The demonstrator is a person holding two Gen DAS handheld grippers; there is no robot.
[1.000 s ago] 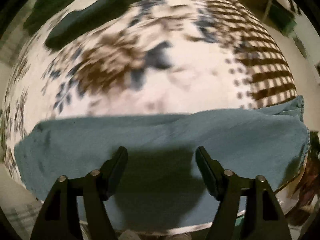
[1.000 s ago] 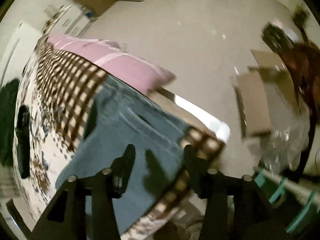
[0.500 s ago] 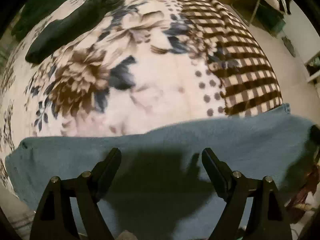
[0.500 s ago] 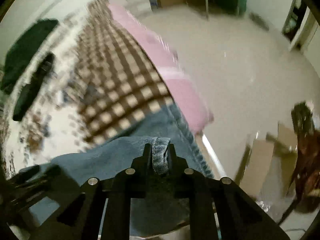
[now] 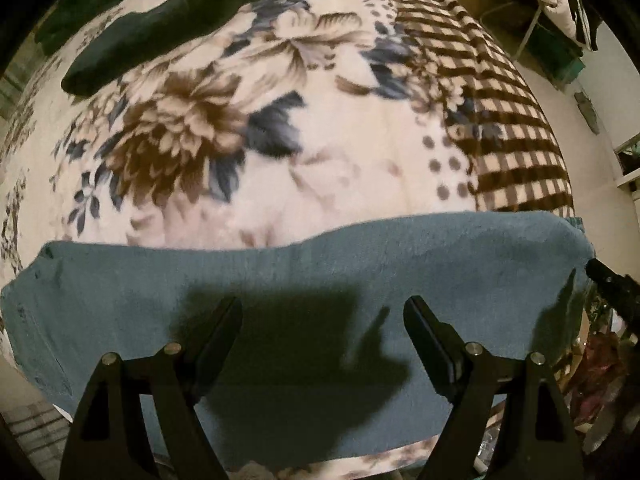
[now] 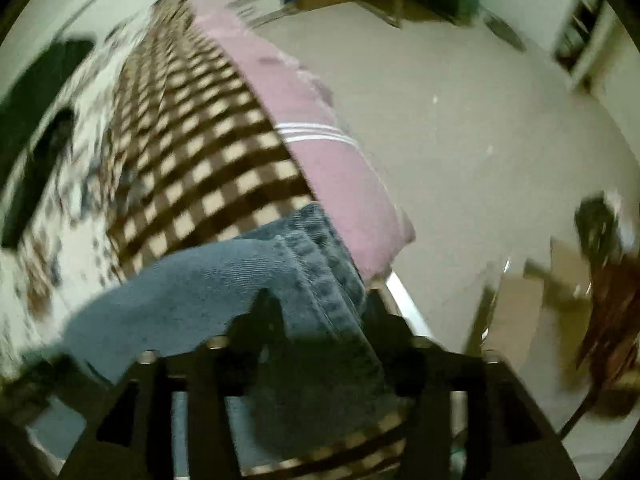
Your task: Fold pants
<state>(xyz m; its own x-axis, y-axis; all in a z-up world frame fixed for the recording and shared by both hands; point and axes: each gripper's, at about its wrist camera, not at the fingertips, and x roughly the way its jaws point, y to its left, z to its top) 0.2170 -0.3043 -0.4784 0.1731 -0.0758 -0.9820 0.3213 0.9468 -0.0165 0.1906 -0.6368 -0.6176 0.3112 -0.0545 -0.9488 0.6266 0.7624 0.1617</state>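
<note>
Blue denim pants (image 5: 320,264) lie as a wide band across the near edge of a bed. My left gripper (image 5: 322,320) is open and empty just above the pants' middle, casting a shadow on them. In the right wrist view, my right gripper (image 6: 320,312) is shut on the hemmed end of the pants (image 6: 312,248), with a fold of denim bunched between the jaws. The right gripper's tip also shows in the left wrist view (image 5: 612,284) at the pants' right end.
The bed has a floral and brown-checked blanket (image 5: 280,120). Dark green clothes (image 5: 160,28) lie at its far side. A pink striped sheet (image 6: 304,120) hangs on the bed's right edge. Floor with cardboard boxes (image 6: 516,312) lies to the right.
My right gripper closed on the pants' hem and has lifted the bunched denim. My left gripper stayed open over the pants, which now lie slightly farther from it.
</note>
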